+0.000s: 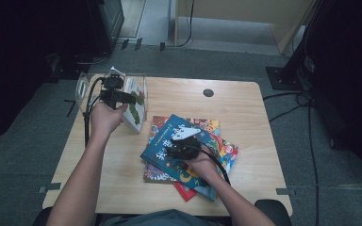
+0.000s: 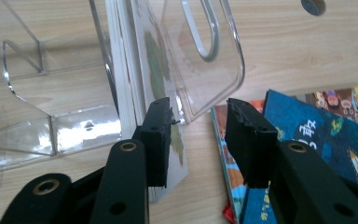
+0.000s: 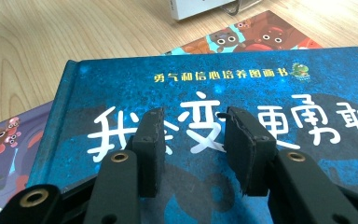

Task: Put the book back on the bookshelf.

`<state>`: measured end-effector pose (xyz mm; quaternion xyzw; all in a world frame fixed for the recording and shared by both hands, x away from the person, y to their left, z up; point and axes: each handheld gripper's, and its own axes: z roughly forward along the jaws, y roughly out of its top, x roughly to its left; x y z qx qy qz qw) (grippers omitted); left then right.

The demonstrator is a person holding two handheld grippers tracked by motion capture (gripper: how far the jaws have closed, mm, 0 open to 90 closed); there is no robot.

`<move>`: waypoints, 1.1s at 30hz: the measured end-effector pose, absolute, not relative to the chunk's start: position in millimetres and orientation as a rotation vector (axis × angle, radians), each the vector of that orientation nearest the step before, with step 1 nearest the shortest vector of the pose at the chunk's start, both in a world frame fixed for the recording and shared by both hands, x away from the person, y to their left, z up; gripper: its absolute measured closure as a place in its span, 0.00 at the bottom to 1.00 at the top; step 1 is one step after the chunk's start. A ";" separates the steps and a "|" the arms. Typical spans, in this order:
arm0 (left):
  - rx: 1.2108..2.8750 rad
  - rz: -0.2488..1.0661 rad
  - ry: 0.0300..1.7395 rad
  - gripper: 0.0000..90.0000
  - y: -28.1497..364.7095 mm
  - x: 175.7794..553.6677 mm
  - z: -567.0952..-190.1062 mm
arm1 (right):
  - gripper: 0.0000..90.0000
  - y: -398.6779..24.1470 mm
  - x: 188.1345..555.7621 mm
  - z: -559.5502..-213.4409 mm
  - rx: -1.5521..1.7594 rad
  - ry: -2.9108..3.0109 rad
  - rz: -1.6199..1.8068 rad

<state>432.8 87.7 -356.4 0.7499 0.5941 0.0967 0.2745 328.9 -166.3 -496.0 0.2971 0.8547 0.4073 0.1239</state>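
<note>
Looking down, high view: a wooden table (image 1: 245, 122) carries a clear acrylic book stand (image 1: 82, 87) at its far left corner and a fanned stack of picture books near the middle.
Left gripper, high view: the left gripper (image 1: 128, 99) is held at the stand, beside a white book (image 1: 135, 109) that leans upright in it.
Right gripper, high view: the right gripper (image 1: 181, 141) rests over the blue book (image 1: 169, 157), which lies on top of the stack, with a red book (image 1: 185, 192) poking out at the near edge.
Left gripper view, stand: clear dividers (image 2: 205, 60) rise from the stand's base, and the white book (image 2: 135, 79) stands on edge between them.
Left gripper view, jaws: they stand apart with nothing pinched; one pad (image 2: 157, 140) sits just beside the white book's lower edge, the other is over the table near the stack.
Left gripper view, stack: the blue book (image 2: 326, 135) and an orange-covered book (image 2: 221, 154) beneath it lie to one side.
Right gripper view, book: the blue book (image 3: 242, 84) spreads flat under the jaws, white Chinese characters across its cover, a cartoon-patterned book (image 3: 0, 154) under it.
Right gripper view, jaws: parted above the cover, one pad (image 3: 150, 149) on each side of a character, gripping nothing; whether they touch the cover I cannot tell.
</note>
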 end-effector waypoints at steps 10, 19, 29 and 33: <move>2.067 0.210 1.518 0.60 87.4 411.6 -372.2 | 0.66 -176.0 332.5 -487.6 0.931 2.468 1.237; 2.090 0.154 1.423 0.56 84.5 396.1 -388.8 | 0.68 -186.6 330.1 -481.9 0.939 2.456 1.229; 2.140 0.148 1.324 0.53 78.6 383.1 -411.0 | 0.71 -208.0 324.5 -479.0 1.012 2.383 1.222; 2.174 0.121 1.300 0.52 73.7 381.0 -422.6 | 0.75 -222.9 318.6 -476.7 1.044 2.316 1.222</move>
